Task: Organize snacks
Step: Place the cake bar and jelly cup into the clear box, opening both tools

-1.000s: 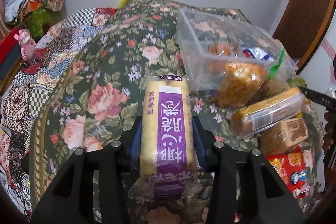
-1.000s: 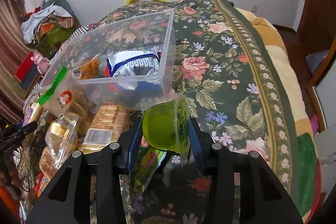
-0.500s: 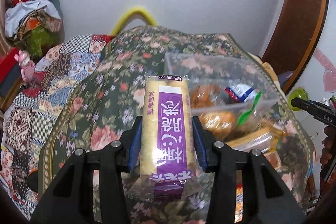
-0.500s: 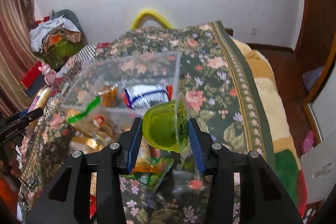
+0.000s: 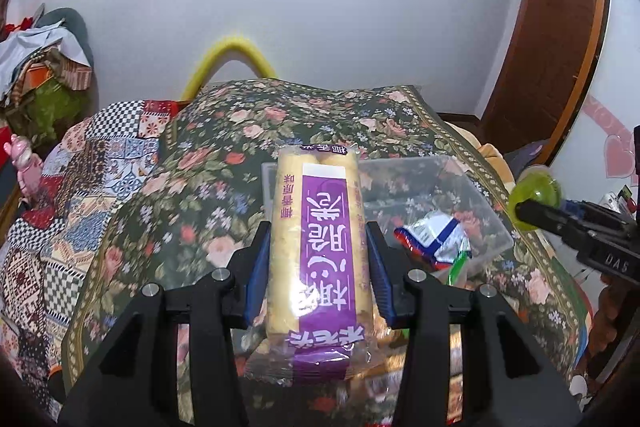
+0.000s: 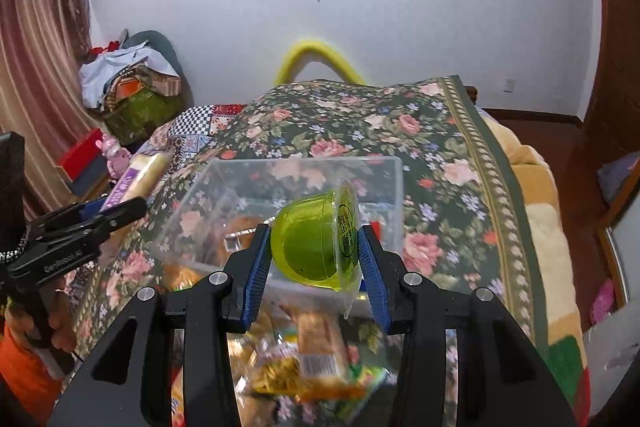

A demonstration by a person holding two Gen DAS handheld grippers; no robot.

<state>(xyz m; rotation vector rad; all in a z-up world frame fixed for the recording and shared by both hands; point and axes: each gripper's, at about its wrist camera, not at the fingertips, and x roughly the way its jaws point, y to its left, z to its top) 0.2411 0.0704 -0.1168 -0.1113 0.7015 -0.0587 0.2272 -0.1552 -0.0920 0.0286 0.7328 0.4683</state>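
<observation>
Floral bedding (image 5: 224,183) covers the bed on which a clear plastic bin (image 6: 384,175) sits, with loose snack packets (image 6: 316,359) heaped on its near side. To the left, the left gripper (image 5: 316,267) is clamped on a long purple-labelled biscuit pack (image 5: 320,251), held aloft near the bin's left edge. To the right, the right gripper (image 6: 316,255) pinches a green jelly cup (image 6: 316,239) on its side above the bin's near wall. Both loads look ready to drop in; carrying each well past the rim and lowering before releasing should keep the cup from rolling out.
</observation>
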